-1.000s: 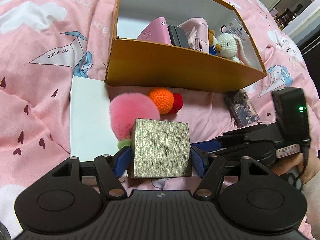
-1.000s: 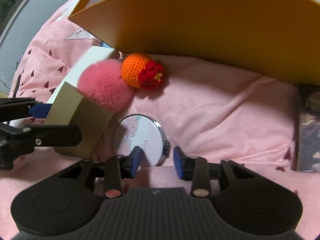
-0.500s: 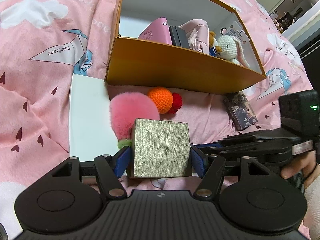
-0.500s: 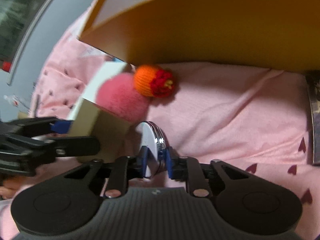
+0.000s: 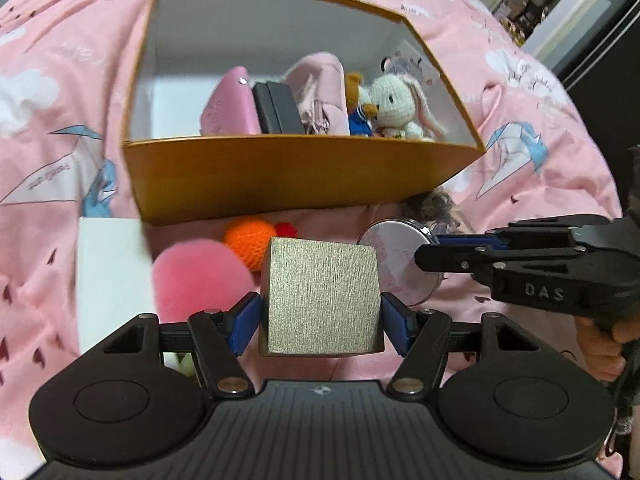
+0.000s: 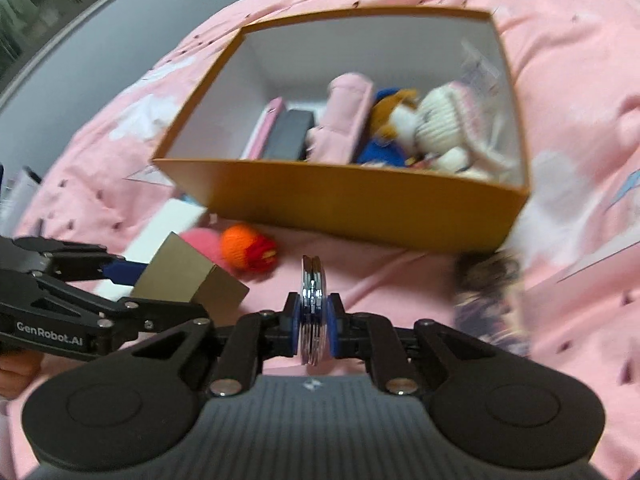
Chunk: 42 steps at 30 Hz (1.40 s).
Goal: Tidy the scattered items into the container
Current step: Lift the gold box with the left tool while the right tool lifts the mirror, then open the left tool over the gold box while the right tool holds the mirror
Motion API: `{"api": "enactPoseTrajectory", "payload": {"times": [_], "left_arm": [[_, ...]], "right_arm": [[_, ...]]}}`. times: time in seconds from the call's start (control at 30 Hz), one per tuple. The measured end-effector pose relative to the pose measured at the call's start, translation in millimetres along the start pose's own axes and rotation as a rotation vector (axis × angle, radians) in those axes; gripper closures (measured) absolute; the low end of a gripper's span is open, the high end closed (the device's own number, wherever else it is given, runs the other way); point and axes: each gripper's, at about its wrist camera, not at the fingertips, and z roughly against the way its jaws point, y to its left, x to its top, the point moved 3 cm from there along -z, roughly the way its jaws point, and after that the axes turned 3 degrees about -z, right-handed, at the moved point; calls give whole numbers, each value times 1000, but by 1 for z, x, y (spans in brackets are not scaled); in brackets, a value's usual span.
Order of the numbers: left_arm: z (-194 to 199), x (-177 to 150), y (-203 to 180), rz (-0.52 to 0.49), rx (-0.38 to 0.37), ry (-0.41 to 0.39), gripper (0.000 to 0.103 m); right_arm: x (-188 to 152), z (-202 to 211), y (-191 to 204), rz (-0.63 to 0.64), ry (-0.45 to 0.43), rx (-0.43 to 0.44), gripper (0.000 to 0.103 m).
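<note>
My left gripper (image 5: 320, 320) is shut on a gold box (image 5: 322, 298) and holds it above the pink bedspread, short of the orange container (image 5: 296, 176). The gold box also shows in the right wrist view (image 6: 188, 276). My right gripper (image 6: 313, 320) is shut on a round compact mirror (image 6: 313, 288), held on edge above the bed; it also shows in the left wrist view (image 5: 396, 264). The container (image 6: 344, 196) holds a pink case, a dark box, a pink pouch, a bear and a white bunny. An orange crochet ball (image 5: 250, 240) and a pink pompom (image 5: 196, 280) lie in front of it.
A white flat box (image 5: 112, 276) lies on the bed at the left by the pompom. A dark patterned packet (image 6: 488, 296) lies at the container's right front corner. The pink bedspread (image 5: 60, 80) surrounds everything.
My right gripper closed on the compact mirror and lifted it off the bed, turning it on edge. Both grippers rose, so the container's inside now shows. The left still holds the gold box.
</note>
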Motion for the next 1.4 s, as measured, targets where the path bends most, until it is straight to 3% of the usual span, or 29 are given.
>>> {"api": "enactPoseTrajectory", "payload": {"times": [0.3,0.47,1.03,1.4], "left_arm": [[-33,-3,7,-40,105,87,28],[-42,-6,7,-47,108,113,28],[5,-2,15,43,-26,10,28],[17,-5,37,82,3,27,52]], "right_arm": [[-13,-26,4,-6,71,11,88],[-13,-38,7,-18,85,16,87],[-15,-34,6,-42,77,14,87],[0,8,15,-89,-27,96,88]]}}
